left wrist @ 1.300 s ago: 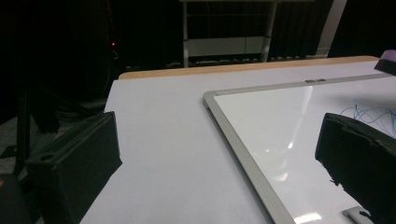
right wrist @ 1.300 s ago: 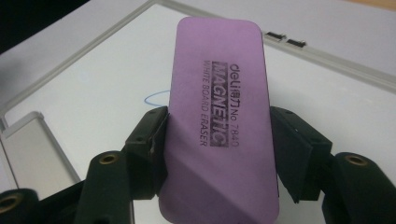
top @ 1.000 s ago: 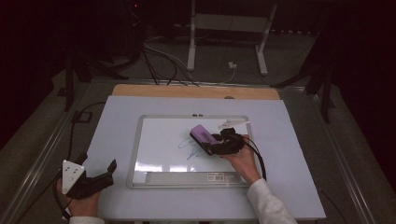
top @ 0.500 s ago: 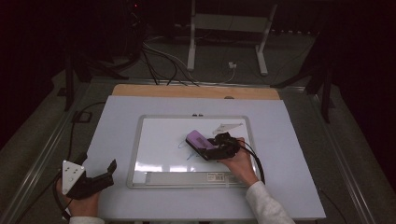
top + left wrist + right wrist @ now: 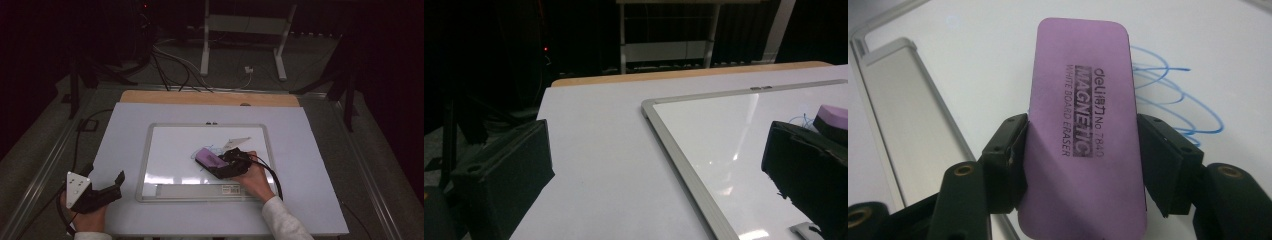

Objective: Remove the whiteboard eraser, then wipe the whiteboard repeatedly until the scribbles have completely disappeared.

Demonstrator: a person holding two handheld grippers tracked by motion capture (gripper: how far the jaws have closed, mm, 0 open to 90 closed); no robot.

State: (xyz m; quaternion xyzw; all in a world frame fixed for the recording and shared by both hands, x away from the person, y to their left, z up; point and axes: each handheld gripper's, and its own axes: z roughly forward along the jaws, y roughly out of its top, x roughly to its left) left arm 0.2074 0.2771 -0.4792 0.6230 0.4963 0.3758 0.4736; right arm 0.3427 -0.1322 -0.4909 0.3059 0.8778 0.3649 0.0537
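The purple eraser [image 5: 1082,125] is clamped crosswise between the right gripper's [image 5: 226,165] jaws, lying on the whiteboard [image 5: 170,150] beside blue scribbles [image 5: 1173,95]. The left gripper [image 5: 107,190], open and empty, is held over the table's [image 5: 310,200] near-left corner. The room is dark.

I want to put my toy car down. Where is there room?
Bare table lies left of the whiteboard, and right of it too. The board's middle is crowded: the right gripper holds the eraser over the blue scribble.
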